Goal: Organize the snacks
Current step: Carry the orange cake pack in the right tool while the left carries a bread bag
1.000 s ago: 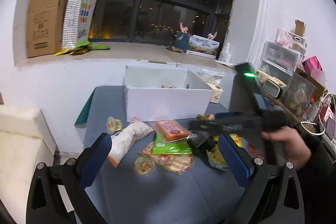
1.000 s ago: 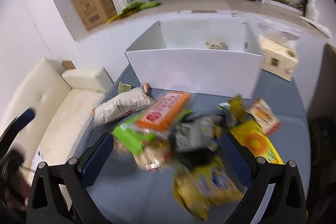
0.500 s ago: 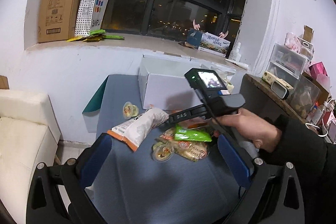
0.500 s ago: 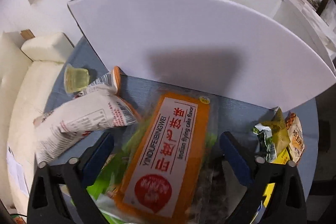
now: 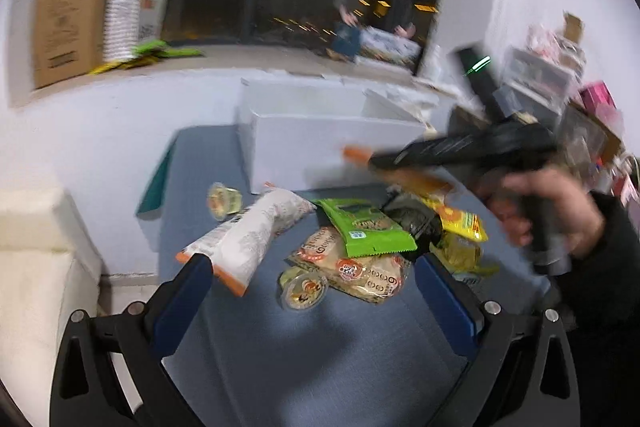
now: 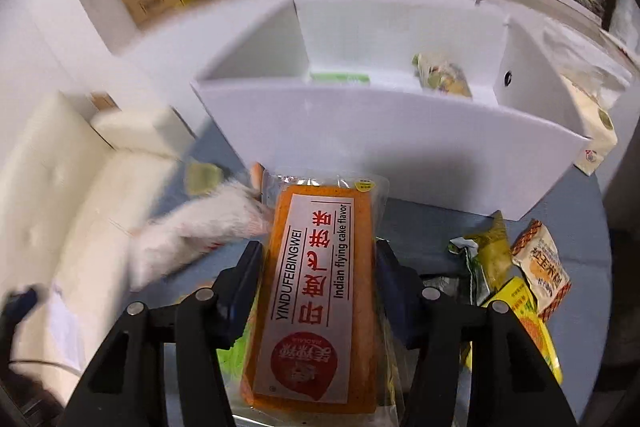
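Observation:
My right gripper (image 6: 316, 263) is shut on an orange flying-cake packet (image 6: 316, 287) and holds it above the blue table, in front of the white box (image 6: 384, 139). In the left wrist view the right gripper (image 5: 376, 161) is blurred, with the orange packet (image 5: 416, 181) under it. My left gripper (image 5: 312, 271) is open and empty over the snack pile: a white bag (image 5: 248, 239), a green packet (image 5: 368, 231), a tan packet (image 5: 360, 271) and a jelly cup (image 5: 304, 291).
The white box holds a snack bag (image 6: 444, 75) and a green packet (image 6: 340, 78). Yellow packets (image 6: 528, 323) lie at the right. A cream sofa (image 6: 60, 195) stands left of the table. A cardboard box (image 5: 64, 15) sits on the sill.
My right gripper has closed on the orange packet and lifted it toward the white box. The left gripper view shifted back and is blurred from motion.

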`<state>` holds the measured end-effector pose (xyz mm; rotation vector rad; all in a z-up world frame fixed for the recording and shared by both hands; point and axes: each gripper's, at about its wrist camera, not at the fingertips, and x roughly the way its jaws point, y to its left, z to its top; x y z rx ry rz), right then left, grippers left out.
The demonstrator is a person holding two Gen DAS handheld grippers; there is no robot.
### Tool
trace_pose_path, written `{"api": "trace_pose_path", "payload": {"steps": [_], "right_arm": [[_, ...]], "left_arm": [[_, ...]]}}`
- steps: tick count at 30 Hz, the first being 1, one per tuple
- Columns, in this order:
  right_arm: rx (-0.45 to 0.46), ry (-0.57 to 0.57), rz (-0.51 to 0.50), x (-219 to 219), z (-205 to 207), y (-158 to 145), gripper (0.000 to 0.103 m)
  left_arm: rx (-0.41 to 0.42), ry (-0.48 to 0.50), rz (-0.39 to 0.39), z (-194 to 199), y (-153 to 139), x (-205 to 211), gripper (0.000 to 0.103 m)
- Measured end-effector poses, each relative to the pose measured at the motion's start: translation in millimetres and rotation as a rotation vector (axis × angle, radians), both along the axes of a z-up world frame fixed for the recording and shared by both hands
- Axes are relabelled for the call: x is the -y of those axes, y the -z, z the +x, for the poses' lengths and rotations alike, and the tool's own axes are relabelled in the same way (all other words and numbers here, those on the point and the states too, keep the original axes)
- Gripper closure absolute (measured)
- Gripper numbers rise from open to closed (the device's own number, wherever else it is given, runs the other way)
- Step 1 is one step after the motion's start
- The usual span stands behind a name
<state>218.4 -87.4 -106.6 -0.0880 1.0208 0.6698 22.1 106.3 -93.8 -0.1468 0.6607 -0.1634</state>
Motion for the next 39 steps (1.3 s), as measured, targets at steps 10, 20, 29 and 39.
{"api": "trace_pose_path", "payload": {"steps": [10,20,29,39], "right_arm": [[0.137,0.046,0.305,95.8,-59.0,-76.1,0.043],[0.187,0.141,0.376,143.7,-72.1,-83.6,0.043],[0.210,0.140,0.384,144.9,-68.5,-77.7,0.043],[0.285,0.154,0.303,111.1,24.6,-106.1,0.043]], "left_arm": [[-0.233,0.124,0.070,112.2,59.5,-40.9,0.002],[-0.216,0.048,0.140,94.7,59.6,-27.4,0.067],[0.095,-0.050,0.036,51.3,-28.5,-9.2,0.067],[0.157,-0.099,-0.007,166.0,-85.5,17.6,0.067]]}}
